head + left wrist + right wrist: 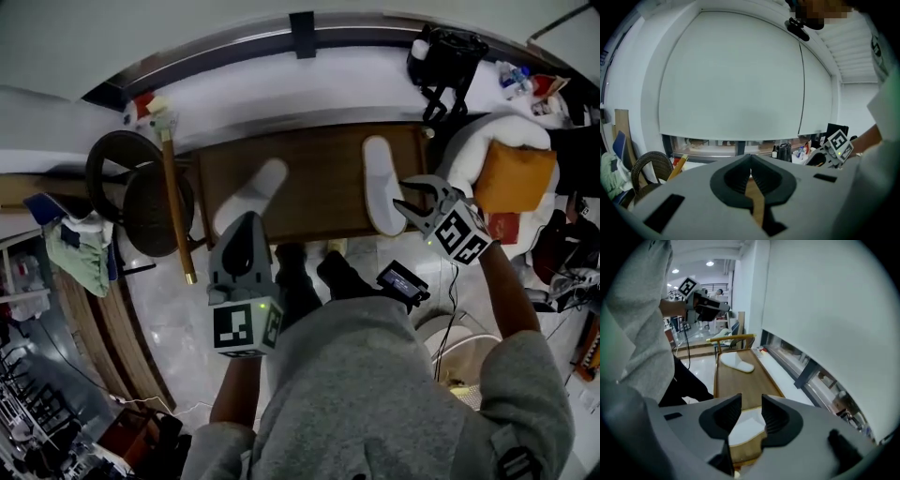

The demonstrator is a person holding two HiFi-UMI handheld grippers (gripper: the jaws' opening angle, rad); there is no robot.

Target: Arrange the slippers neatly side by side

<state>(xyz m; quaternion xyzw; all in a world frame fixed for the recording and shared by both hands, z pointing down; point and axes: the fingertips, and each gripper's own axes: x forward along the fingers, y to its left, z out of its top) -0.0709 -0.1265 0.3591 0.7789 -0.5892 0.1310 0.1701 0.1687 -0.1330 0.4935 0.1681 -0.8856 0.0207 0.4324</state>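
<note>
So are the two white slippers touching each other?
Apart. The head view shows the slanted slipper and the straight slipper lying on the wooden table with bare wood between them.

Seen from above, a person in a grey top holds a two-jaw gripper in each hand, with the bare left forearm (239,398) and right forearm (511,286) reaching forward. The left gripper (246,225) points ahead and slightly down, its jaws closed tip to tip with nothing between them. The right gripper (412,195) tilts steeply down and angles inward, jaws standing apart, pads pressing on nothing. The two grippers are well apart.
</note>
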